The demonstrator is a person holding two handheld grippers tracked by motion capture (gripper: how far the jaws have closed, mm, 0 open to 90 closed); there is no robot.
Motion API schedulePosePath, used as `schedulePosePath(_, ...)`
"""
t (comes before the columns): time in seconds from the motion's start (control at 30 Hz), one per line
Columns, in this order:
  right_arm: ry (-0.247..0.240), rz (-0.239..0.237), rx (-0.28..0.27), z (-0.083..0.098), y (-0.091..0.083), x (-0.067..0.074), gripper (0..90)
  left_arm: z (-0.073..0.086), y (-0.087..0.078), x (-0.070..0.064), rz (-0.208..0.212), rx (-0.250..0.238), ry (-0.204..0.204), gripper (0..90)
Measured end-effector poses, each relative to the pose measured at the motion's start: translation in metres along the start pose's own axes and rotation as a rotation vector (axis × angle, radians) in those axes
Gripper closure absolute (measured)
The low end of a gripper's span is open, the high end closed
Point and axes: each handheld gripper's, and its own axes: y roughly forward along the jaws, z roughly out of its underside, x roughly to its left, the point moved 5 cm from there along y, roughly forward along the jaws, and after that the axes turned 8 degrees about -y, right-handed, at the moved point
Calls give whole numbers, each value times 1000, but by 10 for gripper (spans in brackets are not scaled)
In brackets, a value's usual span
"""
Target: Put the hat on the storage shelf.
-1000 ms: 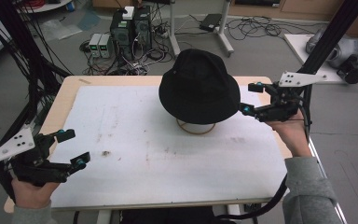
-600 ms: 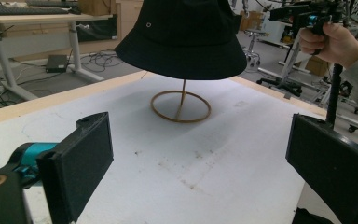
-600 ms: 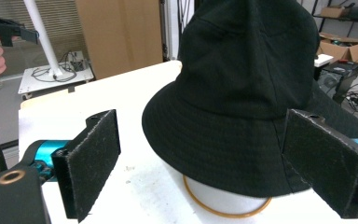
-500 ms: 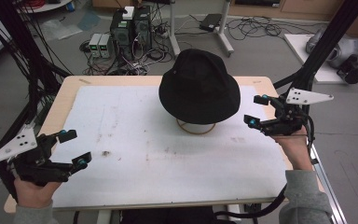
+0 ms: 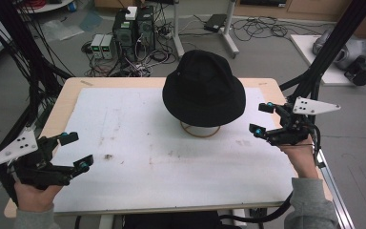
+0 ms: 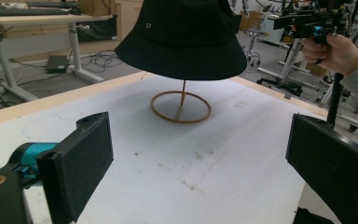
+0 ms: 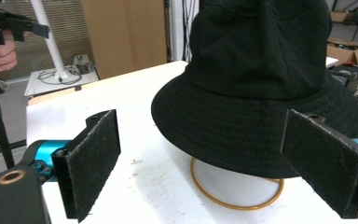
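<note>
Hat (image 5: 204, 88) sits untouched on its stand (image 5: 200, 129); right gripper (image 5: 266, 118) near the brim, left gripper (image 5: 76, 151) well apart, both with jaws apart, nothing grasped yet.

Open tabletop (image 5: 138, 157), 1 obstacle
Black hat (image 5: 204, 88) on its ring stand (image 5: 200, 129) blocks the far middle; bare surface lies on either side.

Right gripper (image 5: 266, 118) drawn back from hat (image 5: 204, 89) toward table's right edge.
</note>
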Motion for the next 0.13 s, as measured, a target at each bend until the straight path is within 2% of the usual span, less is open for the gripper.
schedulePosePath(0.13,-4,0,-3,0,0,0,112,1,1,1,-1,5,-2,75)
